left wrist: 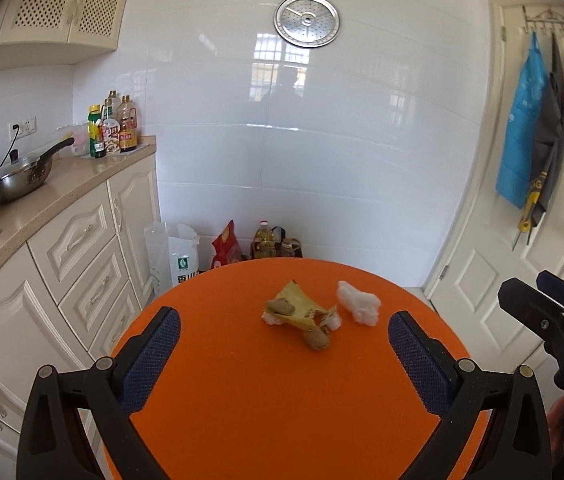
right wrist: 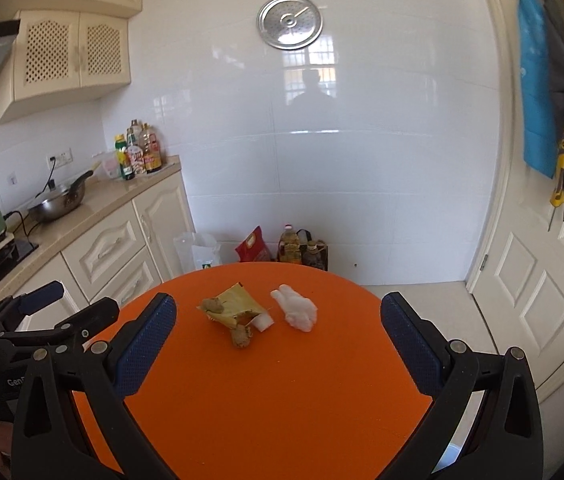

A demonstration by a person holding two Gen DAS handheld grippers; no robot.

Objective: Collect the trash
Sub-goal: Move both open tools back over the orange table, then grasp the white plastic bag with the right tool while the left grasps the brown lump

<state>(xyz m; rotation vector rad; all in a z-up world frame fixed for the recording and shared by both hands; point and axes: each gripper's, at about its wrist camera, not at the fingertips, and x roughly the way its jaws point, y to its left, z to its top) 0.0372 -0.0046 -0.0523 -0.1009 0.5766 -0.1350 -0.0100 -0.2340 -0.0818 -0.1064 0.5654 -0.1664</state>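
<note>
A round orange table [left wrist: 266, 400] carries trash at its far side: a torn yellow wrapper [left wrist: 298, 308] with brown lumps [left wrist: 318, 338] and a crumpled white tissue [left wrist: 360, 306]. In the right wrist view the wrapper [right wrist: 236, 304], a brown lump [right wrist: 241, 336] and the tissue [right wrist: 297, 308] lie the same way on the table [right wrist: 274, 404]. My left gripper [left wrist: 284, 330] is open and empty, short of the trash. My right gripper [right wrist: 278, 316] is open and empty, also short of it. The right gripper shows at the right edge of the left wrist view [left wrist: 554, 312], the left gripper at the left of the right wrist view [right wrist: 62, 312].
A counter [left wrist: 54, 192] with a pan [left wrist: 18, 176] and bottles [left wrist: 116, 128] runs along the left. Bags and an oil bottle [left wrist: 264, 242] stand on the floor behind the table. A white door [left wrist: 542, 240] with hanging aprons is at the right.
</note>
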